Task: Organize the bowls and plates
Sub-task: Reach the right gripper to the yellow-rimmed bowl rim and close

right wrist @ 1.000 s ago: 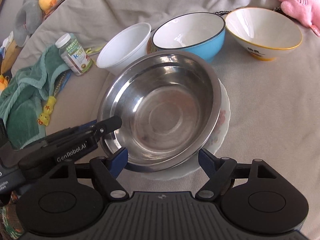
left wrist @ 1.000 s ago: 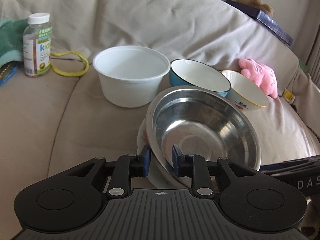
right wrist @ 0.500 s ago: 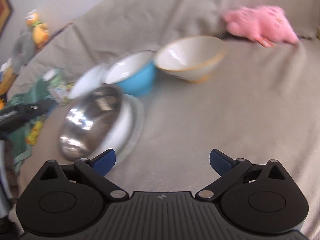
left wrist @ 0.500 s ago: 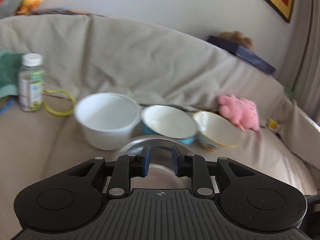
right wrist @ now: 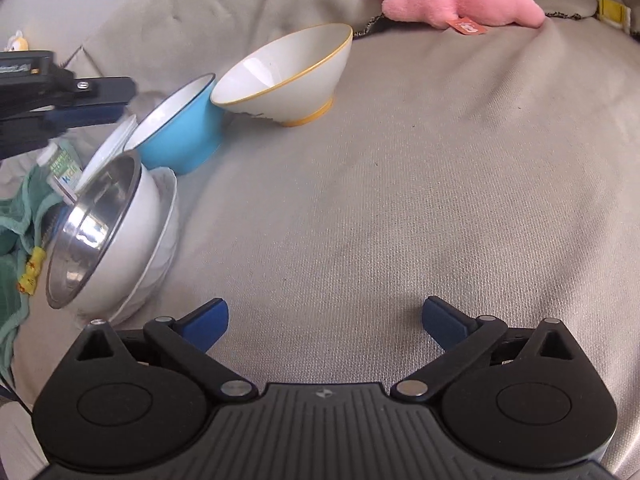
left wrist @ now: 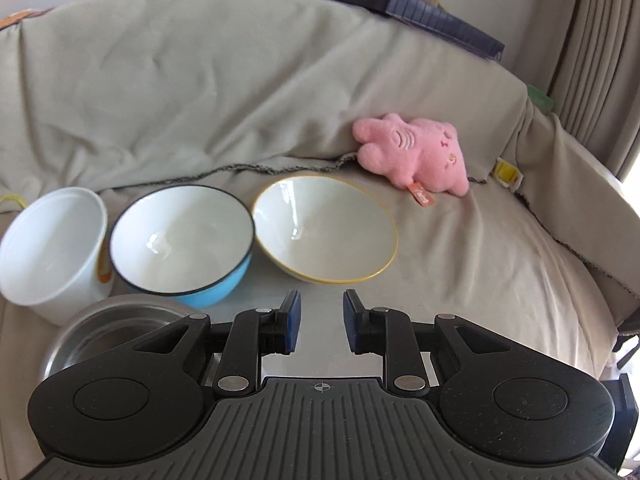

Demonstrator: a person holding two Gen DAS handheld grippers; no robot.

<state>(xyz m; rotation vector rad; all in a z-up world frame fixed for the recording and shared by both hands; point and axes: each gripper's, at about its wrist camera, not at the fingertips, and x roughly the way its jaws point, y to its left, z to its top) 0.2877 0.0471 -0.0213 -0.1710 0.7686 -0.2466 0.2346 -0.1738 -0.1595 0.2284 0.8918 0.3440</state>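
A steel bowl (right wrist: 94,236) rests on a white plate (right wrist: 162,248) on the sofa; its rim also shows in the left wrist view (left wrist: 108,320). Behind it stand a white plastic tub (left wrist: 48,248), a blue bowl (left wrist: 180,240) and a cream bowl with a yellow rim (left wrist: 324,228). My left gripper (left wrist: 317,318) is open and empty, above the sofa just in front of the blue and cream bowls. My right gripper (right wrist: 325,322) is wide open and empty over bare cushion, to the right of the steel bowl. The left gripper's fingers (right wrist: 84,100) show in the right wrist view above the bowls.
A pink plush toy (left wrist: 416,156) lies behind the cream bowl. A green towel (right wrist: 16,216) and a vitamin bottle (right wrist: 64,172) lie left of the stack. A dark box (left wrist: 420,16) sits on the sofa back. A curtain (left wrist: 600,40) hangs at right.
My left gripper let go of the steel bowl's rim, lifted and swung right. My right gripper pulled back and right, away from the bowl. The steel bowl stays on the plate.
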